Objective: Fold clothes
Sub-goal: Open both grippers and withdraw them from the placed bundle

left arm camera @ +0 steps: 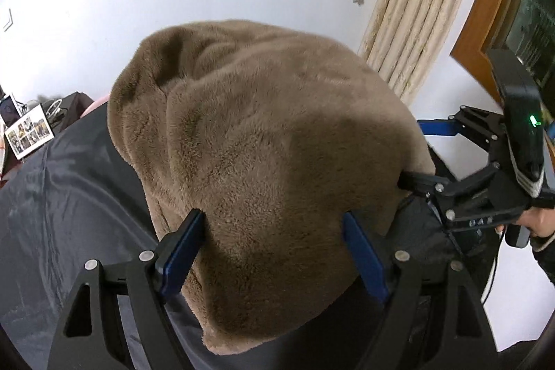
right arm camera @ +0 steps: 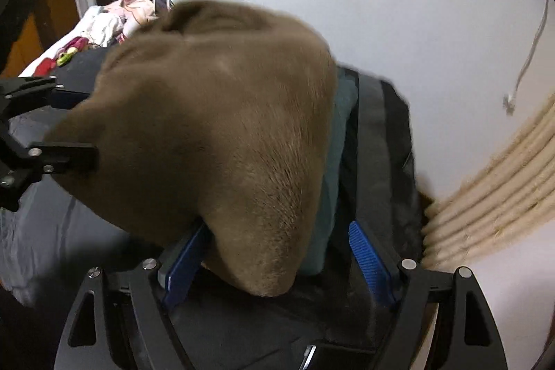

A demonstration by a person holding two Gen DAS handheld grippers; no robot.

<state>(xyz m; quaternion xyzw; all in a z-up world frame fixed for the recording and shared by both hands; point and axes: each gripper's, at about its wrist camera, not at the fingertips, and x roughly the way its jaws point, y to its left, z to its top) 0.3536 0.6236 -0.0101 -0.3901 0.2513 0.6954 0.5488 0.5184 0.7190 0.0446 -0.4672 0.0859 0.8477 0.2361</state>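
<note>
A brown fleece garment lies bunched in a thick mound on a dark sheet. My left gripper is open, its blue fingers straddling the near edge of the mound. My right gripper is open too, with a corner of the brown fleece garment lying between its blue fingers. The right gripper also shows in the left wrist view, touching the mound's right side. The left gripper shows in the right wrist view at the left.
A teal and dark folded pile lies under the fleece on the right. A cream curtain hangs by a white wall. Bright clothes are heaped on a bed at the far left. A photo sheet lies at the left.
</note>
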